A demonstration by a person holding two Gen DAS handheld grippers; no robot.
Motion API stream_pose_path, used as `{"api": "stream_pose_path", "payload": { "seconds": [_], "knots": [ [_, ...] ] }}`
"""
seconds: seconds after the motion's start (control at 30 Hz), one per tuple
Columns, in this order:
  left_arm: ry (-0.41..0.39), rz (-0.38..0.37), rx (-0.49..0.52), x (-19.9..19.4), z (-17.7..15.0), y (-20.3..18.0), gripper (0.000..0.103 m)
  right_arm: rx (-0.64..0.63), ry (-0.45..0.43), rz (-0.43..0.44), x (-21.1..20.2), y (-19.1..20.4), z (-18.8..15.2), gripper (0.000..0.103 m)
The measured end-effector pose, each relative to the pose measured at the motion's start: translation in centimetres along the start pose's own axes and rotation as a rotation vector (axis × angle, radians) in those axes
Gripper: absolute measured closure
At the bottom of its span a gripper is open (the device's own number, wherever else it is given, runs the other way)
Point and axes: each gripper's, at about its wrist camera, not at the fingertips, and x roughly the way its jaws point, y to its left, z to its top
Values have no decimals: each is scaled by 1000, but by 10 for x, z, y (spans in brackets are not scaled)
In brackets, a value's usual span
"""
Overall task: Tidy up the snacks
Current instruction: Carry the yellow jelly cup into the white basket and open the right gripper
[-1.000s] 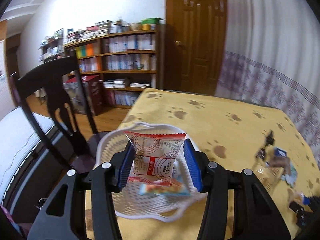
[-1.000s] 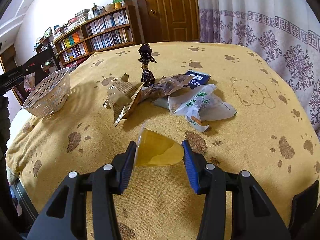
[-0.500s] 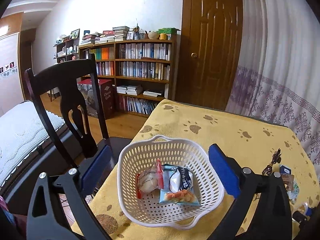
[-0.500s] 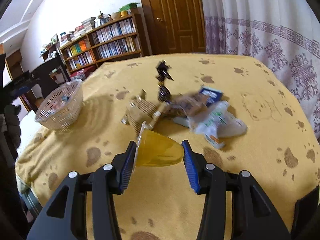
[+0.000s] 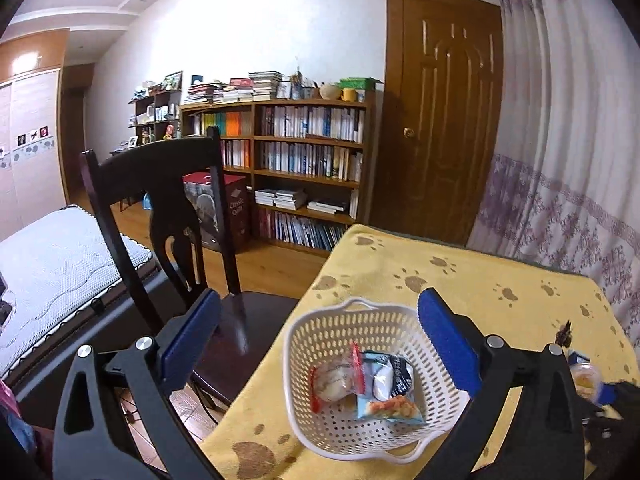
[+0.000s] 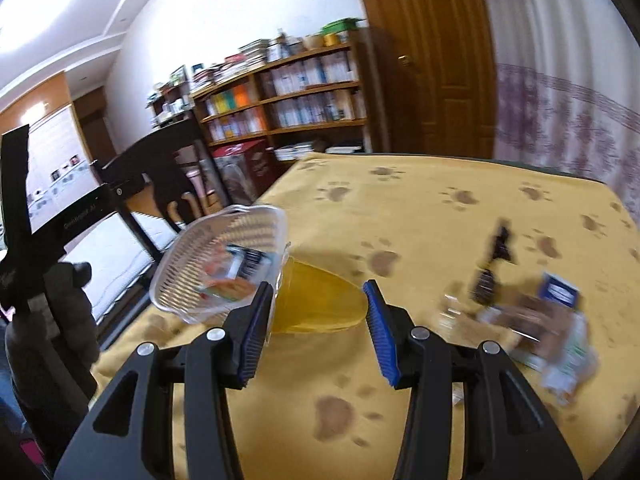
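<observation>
A white perforated basket (image 5: 332, 328) sits near the table's left edge, holding a red-edged bun packet (image 5: 334, 380) and a light blue snack packet (image 5: 390, 394). My left gripper (image 5: 316, 332) hangs wide open above and behind it, with nothing between its blue pads. In the right wrist view, my right gripper (image 6: 318, 306) is shut on a yellow jelly cup (image 6: 320, 300), held just right of the basket (image 6: 192, 280). That cup (image 5: 586, 380) also shows at the far right of the left wrist view. Loose snacks (image 6: 532, 312) lie blurred at the right.
The yellow paw-print tablecloth (image 6: 420, 216) covers the table. A dark wooden chair (image 5: 168, 220) stands at the table's left edge, with a bed (image 5: 48, 264) beyond it. Bookshelves (image 5: 304, 152) and a door (image 5: 440, 112) line the far wall. A dark twisted candy (image 6: 494, 264) stands among the snacks.
My left gripper let go of the red bun packet into the basket, opened wide and pulled back up. My right gripper lifted the jelly cup and swung left toward the basket.
</observation>
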Motion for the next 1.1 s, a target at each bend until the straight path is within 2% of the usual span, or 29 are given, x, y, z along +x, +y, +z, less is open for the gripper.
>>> {"api": "stream_pose_path", "payload": {
  "seconds": [0.27,0.6,0.67,0.7,0.73,1.1],
  "knots": [
    [-16,3,-42,-4,6,15,3,-59,23,38,49,53,31,56],
    [-37,24,-49,-6,9,20,3,-88,60,36,94,82,45,55],
    [-38,23,-49,-6,9,21,3,-83,55,42,99,82,48,44],
    [-37,23,-50,-6,9,21,3,-79,41,42,98,82,48,34],
    [-36,23,-50,-6,9,20,3,-76,29,40,96,82,48,32],
    [-50,33,-39,-7,10,20,3,-51,37,34,88,72,40,32]
  ]
}}
